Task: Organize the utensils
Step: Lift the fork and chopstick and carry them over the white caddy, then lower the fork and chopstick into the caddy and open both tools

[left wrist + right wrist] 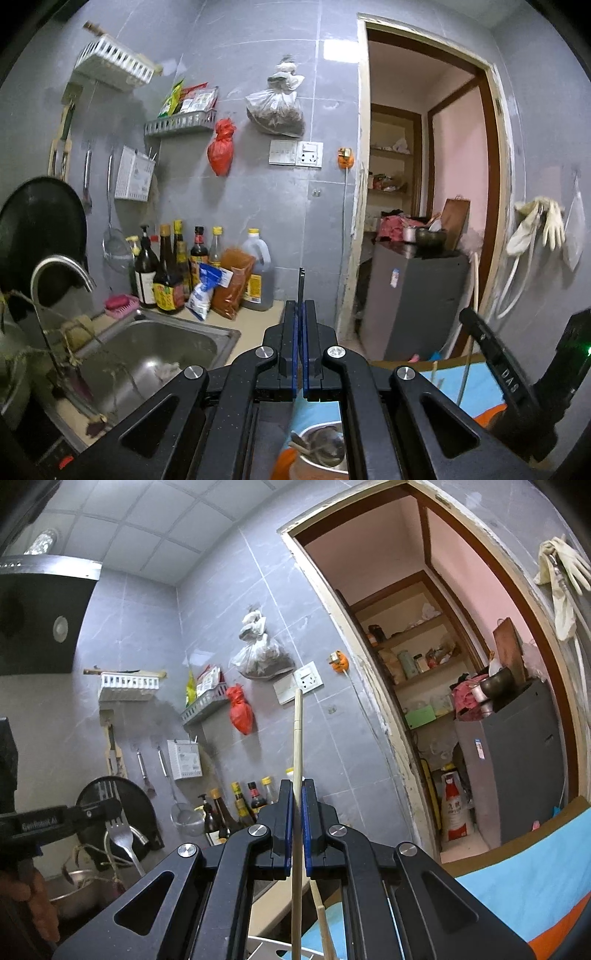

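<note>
Left tongs [302, 314]: closed tight on a fork [123, 840]. From the left wrist only a thin dark edge of it sticks up between the blue pads; from the right wrist the tines point up and the handle slants down.
Right tongs [295, 794]: closed on a pale wooden chopstick [297, 760], which stands almost upright and rises well above the fingertips.
Second chopstick [322, 915]: below the right tongs, leaning, its lower end in a white slotted basket [266, 946].
Metal bowl [325, 448]: directly under the left tongs, on blue and orange cloth [476, 384], with utensils lying in it.
Sink [155, 350]: left of the left tongs, set in the worktop [255, 328]; a curved tap [61, 271] is at its near side.
Bottles [173, 269]: behind the sink against the grey tiled wall, with a bag of red powder [234, 284] and an oil jug [258, 273].
Doorway [428, 184]: right of the sink, with a grey cabinet [413, 302] inside.
</note>
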Motion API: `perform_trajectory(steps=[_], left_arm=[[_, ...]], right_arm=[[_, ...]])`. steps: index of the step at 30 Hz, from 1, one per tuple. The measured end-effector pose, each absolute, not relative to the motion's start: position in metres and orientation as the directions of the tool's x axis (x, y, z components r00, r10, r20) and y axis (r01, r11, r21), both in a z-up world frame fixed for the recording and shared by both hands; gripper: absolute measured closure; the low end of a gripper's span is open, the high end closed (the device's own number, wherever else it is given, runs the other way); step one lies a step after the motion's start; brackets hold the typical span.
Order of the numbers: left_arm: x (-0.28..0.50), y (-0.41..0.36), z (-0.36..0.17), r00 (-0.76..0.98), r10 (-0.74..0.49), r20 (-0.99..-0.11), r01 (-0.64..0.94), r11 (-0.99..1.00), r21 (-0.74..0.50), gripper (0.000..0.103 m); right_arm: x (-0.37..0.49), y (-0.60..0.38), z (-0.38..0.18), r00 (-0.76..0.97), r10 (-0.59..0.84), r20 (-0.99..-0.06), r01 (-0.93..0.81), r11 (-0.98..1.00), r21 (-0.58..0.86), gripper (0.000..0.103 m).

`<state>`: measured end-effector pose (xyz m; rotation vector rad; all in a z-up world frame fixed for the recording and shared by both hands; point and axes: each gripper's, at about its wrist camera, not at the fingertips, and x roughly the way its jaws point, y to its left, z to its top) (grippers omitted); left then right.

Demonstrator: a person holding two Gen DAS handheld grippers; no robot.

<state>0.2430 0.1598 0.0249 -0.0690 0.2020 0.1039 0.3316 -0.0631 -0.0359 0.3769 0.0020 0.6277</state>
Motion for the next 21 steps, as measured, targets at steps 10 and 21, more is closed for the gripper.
perform_trajectory(steps=[10,21], left_arm=[[0.252,0.134,-0.01,0.968,0.18,-0.173,-0.161,0.98,0.115,0.103],[0.26,0.106,-0.037,0.969,0.166,-0.183,-0.123,0.966,0.225,0.103]], right_arm=[[0.326,-0.054,-0.053,0.848,0.525,0.067,-0.521,0.805,0.282,0.1],[0.324,-0.056,-0.068,0.845,0.535,0.017,-0.521,0.814,0.258,0.1]])
